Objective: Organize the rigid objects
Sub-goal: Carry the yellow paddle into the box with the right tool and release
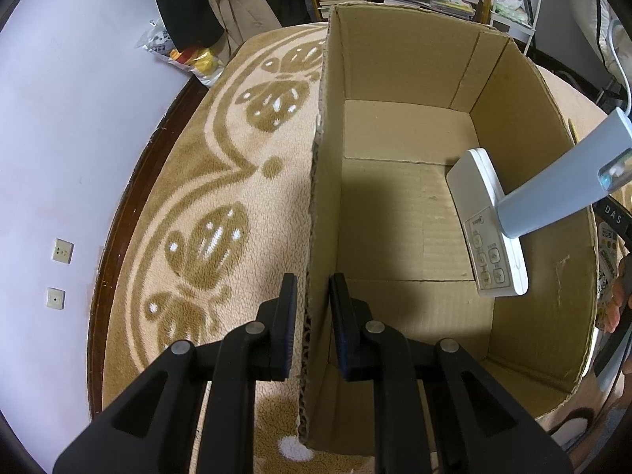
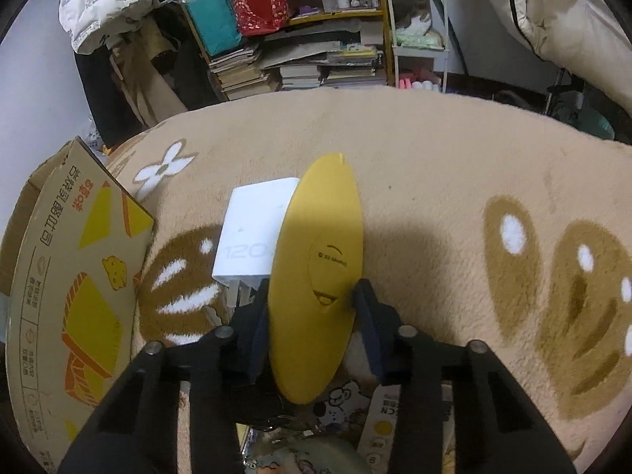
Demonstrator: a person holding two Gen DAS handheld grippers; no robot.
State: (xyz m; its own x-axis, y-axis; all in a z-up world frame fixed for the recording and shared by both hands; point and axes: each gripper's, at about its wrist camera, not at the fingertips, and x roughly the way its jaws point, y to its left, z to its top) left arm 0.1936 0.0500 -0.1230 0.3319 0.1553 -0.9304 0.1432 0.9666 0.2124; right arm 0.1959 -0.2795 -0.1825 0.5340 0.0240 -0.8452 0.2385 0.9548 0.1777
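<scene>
My left gripper [image 1: 312,296] is shut on the left wall of an open cardboard box [image 1: 395,59], one finger outside and one inside. Inside the box a white desk lamp base with touch buttons [image 1: 488,217] leans against the right wall, its grey arm [image 1: 568,181] sticking out over the rim. My right gripper [image 2: 312,296] is shut on a yellow oval object [image 2: 320,272] and holds it upright above the blanket. A white charger plug marked 120 [image 2: 252,233] lies on the blanket just behind it. The box's printed outer side [image 2: 71,284] stands at the left in the right wrist view.
A beige blanket with brown flower pattern [image 1: 221,181] covers the bed under the box. Flat printed items [image 2: 339,399] lie below my right gripper. A bookshelf with stacked books [image 2: 300,63] stands behind the bed. A lilac wall with sockets [image 1: 59,158] is at the left.
</scene>
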